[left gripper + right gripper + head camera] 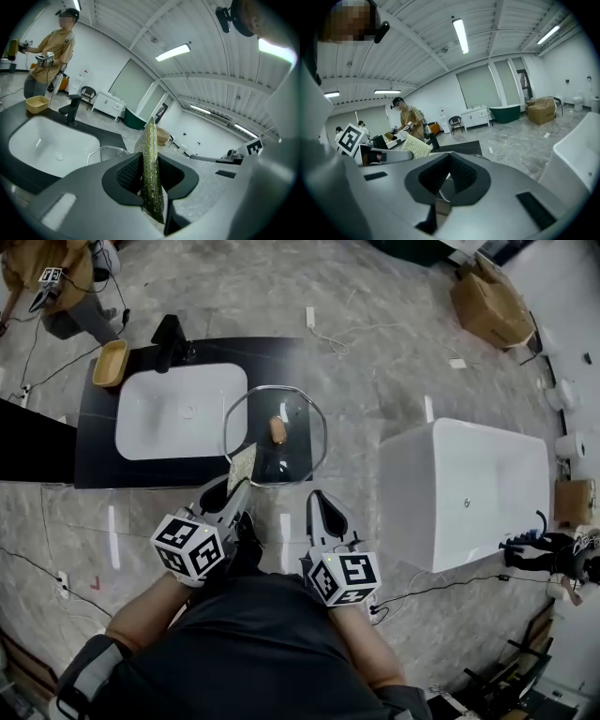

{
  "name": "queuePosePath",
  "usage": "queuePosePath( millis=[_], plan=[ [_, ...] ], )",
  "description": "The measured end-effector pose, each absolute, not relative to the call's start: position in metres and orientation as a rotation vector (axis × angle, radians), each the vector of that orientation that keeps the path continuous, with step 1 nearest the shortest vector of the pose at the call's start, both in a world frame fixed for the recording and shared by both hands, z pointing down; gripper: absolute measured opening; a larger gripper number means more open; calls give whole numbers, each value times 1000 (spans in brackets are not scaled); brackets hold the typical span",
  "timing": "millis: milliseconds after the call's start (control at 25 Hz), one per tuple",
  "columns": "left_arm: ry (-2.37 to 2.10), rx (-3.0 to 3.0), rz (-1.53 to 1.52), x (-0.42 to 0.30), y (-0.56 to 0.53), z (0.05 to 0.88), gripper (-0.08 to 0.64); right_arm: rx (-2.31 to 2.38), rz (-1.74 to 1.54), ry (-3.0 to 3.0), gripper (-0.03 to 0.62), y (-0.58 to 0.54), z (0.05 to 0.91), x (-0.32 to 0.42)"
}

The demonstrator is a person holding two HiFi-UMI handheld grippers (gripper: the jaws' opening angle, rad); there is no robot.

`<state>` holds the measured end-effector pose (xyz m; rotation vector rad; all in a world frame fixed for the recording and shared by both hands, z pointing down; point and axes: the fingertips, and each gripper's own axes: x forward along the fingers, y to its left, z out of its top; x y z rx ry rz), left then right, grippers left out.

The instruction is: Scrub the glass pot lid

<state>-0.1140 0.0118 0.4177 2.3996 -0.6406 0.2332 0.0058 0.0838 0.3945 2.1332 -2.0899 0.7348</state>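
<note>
Over the counter (98, 442) edge, the lid (298, 432) is pinched at its rim by the right gripper (314, 494), the sponge (241, 467) by the left gripper (234, 487); the lid could be levered free by hard scrubbing.

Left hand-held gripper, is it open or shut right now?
Shut: the left hand-held gripper clamps the green scouring pad upright between its jaws.

Desk (94, 442): black top, ahead and to the left of left tool (237, 488). White sink basin (178, 409) set into it. Black faucet (169, 341) at the basin's far edge. Tan tub (110, 363) on the far-left corner, near the faucet.

Floor (375, 362): grey marble. White bathtub (464, 488) stands right of right tool (315, 498). Cardboard box (492, 304) far ahead-right. White power strip (310, 316) lies beyond the desk.
</note>
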Motion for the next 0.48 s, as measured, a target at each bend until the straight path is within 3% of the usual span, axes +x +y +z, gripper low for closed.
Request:
queuePosePath(
  millis=[480],
  plan=[
    [-742, 2306, 241, -128, -29, 443, 75, 2069, 748, -2100, 6, 47, 407, 5]
  ],
)
